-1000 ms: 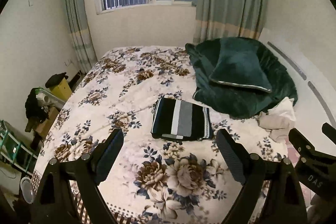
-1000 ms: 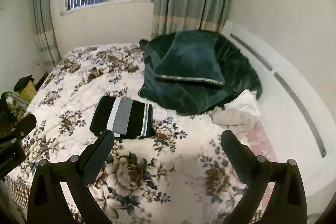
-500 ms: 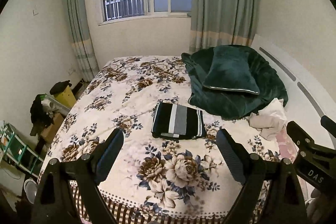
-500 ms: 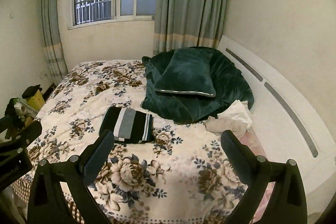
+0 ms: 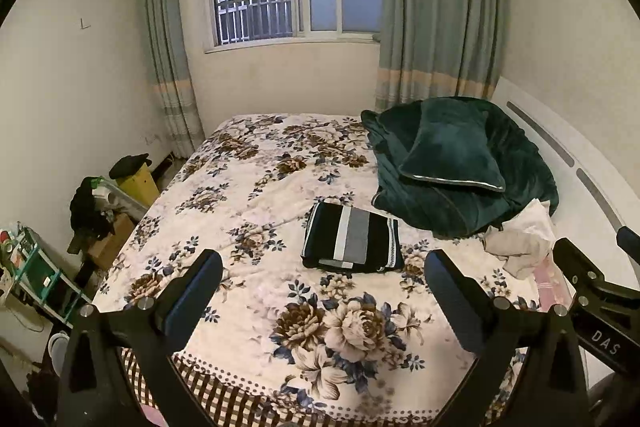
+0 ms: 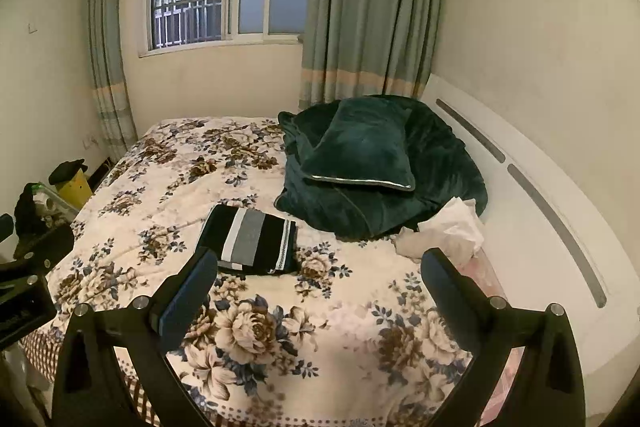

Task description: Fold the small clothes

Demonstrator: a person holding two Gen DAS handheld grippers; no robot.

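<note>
A folded black garment with white and grey stripes lies flat on the floral bedspread, near the middle of the bed; it also shows in the right wrist view. My left gripper is open and empty, held back above the bed's near edge. My right gripper is open and empty too, well short of the garment. A crumpled pale cloth lies at the bed's right side, also in the right wrist view.
A dark green blanket and pillow are heaped at the back right. A white headboard runs along the right. Clutter, a yellow box and a green rack stand left of the bed. A window and curtains are behind.
Both grippers have pulled back and up from the bed, so the folded garment looks smaller and farther, and more of the window and the bed's near edge shows. Both stayed open.
</note>
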